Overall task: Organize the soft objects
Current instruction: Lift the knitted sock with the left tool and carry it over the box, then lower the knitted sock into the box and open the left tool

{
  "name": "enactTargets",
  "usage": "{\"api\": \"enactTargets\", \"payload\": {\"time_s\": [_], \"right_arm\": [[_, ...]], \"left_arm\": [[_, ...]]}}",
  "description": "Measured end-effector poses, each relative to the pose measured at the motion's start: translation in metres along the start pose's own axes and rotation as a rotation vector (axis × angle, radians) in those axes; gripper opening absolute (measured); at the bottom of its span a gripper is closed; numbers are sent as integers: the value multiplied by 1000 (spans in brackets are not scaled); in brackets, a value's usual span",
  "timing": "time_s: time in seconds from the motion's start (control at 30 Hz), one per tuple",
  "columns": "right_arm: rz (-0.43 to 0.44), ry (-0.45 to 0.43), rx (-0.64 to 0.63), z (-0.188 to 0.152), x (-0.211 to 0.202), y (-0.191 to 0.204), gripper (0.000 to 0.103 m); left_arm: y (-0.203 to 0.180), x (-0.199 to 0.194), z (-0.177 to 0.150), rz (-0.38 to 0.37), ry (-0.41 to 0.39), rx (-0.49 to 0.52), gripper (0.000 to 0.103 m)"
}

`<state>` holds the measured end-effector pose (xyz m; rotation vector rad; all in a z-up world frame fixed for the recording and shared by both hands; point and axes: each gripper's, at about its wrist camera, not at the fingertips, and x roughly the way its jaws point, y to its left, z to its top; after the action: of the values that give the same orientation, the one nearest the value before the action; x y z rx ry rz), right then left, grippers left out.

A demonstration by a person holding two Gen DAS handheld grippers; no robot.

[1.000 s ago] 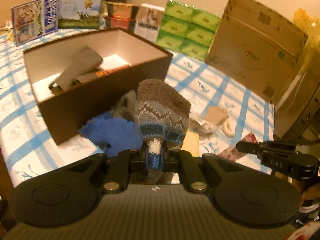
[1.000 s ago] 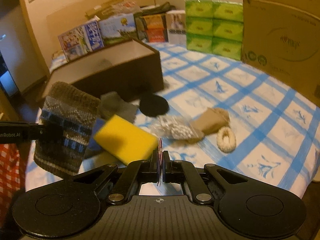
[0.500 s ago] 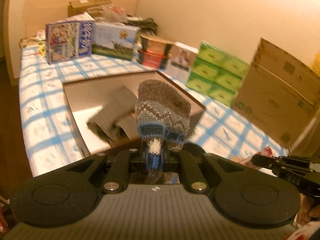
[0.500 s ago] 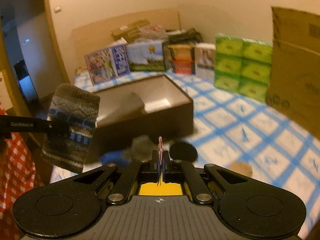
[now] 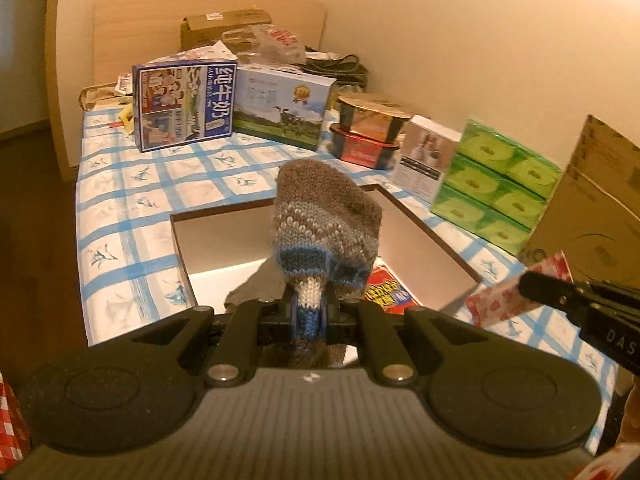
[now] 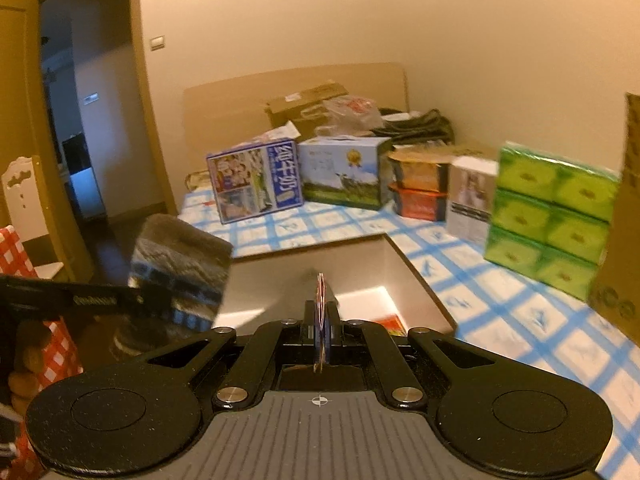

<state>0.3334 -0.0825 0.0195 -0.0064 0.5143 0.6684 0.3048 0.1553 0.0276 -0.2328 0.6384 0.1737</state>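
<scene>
My left gripper (image 5: 310, 312) is shut on a grey, blue and white knitted sock (image 5: 324, 224), which stands up between its fingers above the open brown box (image 5: 424, 236). In the right wrist view the same sock (image 6: 180, 264) hangs at the left, blurred. My right gripper (image 6: 320, 320) is shut on a thin red patterned packet (image 6: 320, 292), seen edge-on. From the left wrist that packet (image 5: 504, 300) shows beside the box's right corner. Inside the box lie a grey cloth (image 5: 256, 288) and a red and yellow packet (image 5: 384, 292).
The box sits on a blue-checked bed cover (image 5: 120, 208). Printed cartons (image 5: 184, 104), stacked tins (image 5: 368, 132), green tissue packs (image 5: 496, 184) and a big cardboard box (image 5: 592, 208) line the wall side. A doorway (image 6: 80, 120) and a white chair (image 6: 24, 196) are at the left.
Both grippers have risen and moved forward over the box, each keeping its load. The pile of soft things on the cover has dropped out of view.
</scene>
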Motion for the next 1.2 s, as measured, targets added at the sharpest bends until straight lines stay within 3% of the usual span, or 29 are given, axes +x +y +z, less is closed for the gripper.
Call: {"api": "enactTargets", "payload": {"time_s": [0.3,0.9,1.0,1.13,1.2], "right_arm": [[6,50,-40,10,70,11,2],[-81,149,-27,4,154,-36,2],[-87,157,-22,2,161,-38,2],[-71,165,-4,0,169,-41,3],[-48,175,25,0,171,-44,3]], "left_arm": [[7,43,14,12,53,-51,9],[-12,126,39,-13,120,-59,9],[-12,139,42,-18,143,-63,15],[-7,148,43,-8,160,-65,43],[-4,148,43,6,156,-58,46]]}}
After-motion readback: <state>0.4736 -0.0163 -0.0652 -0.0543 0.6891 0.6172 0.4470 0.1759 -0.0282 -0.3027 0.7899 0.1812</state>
